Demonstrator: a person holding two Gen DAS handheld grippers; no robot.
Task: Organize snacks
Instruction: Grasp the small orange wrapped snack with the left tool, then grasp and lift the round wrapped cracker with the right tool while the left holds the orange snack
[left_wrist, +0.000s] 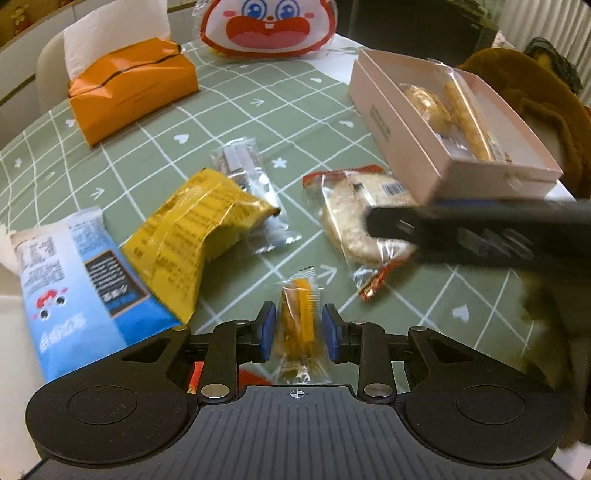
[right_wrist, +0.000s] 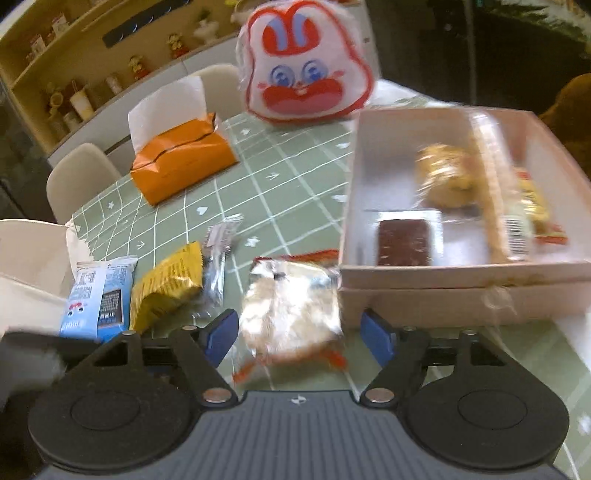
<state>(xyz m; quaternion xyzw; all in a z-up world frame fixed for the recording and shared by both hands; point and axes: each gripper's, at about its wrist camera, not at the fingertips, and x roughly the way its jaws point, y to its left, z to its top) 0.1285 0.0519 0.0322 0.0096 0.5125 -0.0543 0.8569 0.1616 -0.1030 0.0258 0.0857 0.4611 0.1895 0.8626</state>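
A pale pink box (left_wrist: 402, 144) (right_wrist: 461, 284) holds several wrapped snacks. My left gripper (left_wrist: 299, 332) has its blue pads close on either side of a small orange wrapped snack (left_wrist: 299, 325), and I cannot tell whether they touch it. My right gripper (right_wrist: 295, 336) is open around a clear-wrapped rice cake with red ends (right_wrist: 291, 314); it also shows in the left wrist view (left_wrist: 354, 218), partly behind the right gripper's dark finger (left_wrist: 461, 232). A yellow packet (left_wrist: 195, 236) (right_wrist: 166, 284), a blue packet (left_wrist: 74, 291) (right_wrist: 98, 299) and a clear-wrapped bar (left_wrist: 243, 173) (right_wrist: 218, 254) lie on the green tablecloth (left_wrist: 258, 110).
An orange tissue pack (left_wrist: 133, 88) (right_wrist: 181, 162) and a white-and-red rabbit-face bag (left_wrist: 269, 26) (right_wrist: 306, 62) stand at the far side. A brown plush (left_wrist: 535, 96) lies right of the box. Chairs (right_wrist: 81, 177) and shelves stand behind the table.
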